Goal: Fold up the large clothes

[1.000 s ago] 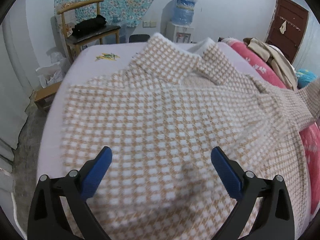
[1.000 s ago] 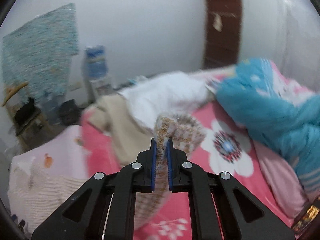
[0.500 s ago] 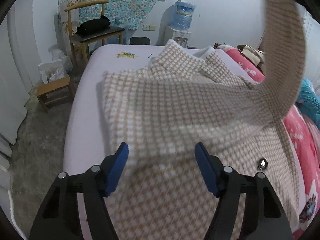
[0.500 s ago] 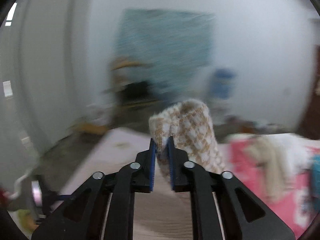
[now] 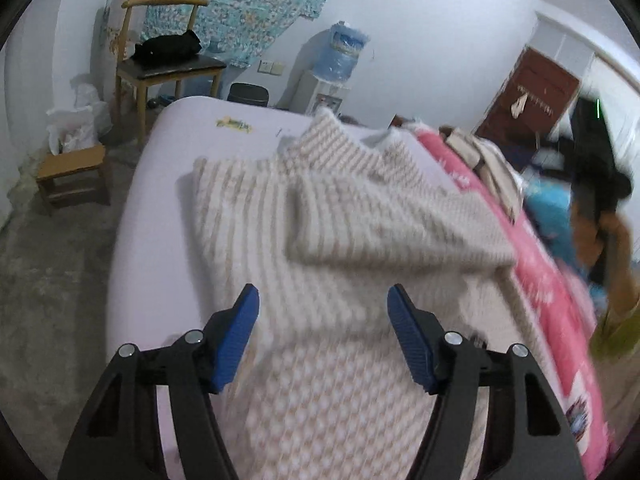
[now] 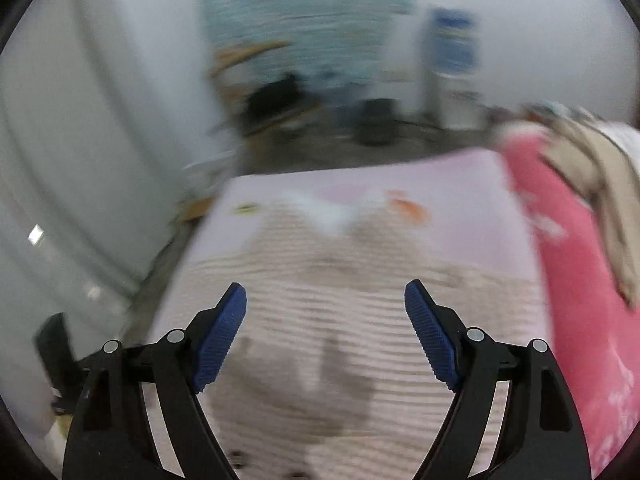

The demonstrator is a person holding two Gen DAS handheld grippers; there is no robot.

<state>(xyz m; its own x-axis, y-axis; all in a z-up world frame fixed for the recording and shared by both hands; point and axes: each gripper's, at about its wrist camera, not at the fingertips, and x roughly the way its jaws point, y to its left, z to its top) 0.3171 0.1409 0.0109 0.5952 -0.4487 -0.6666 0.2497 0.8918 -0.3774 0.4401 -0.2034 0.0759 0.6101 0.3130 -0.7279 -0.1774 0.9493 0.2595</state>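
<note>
Left wrist view: the left gripper [image 5: 323, 332] hovers with jaws apart and empty above the checked beige-and-white knit garment [image 5: 340, 240], which lies spread on the lilac bed [image 5: 160, 152], one sleeve folded across its body. Right wrist view, blurred: the right gripper [image 6: 325, 332] stands wide, its jaws having just opened, nothing between them, over the same garment. The knit looks soft, thick and limp; hems, cuffs or shoulder seams probably offer the surest hold.
</note>
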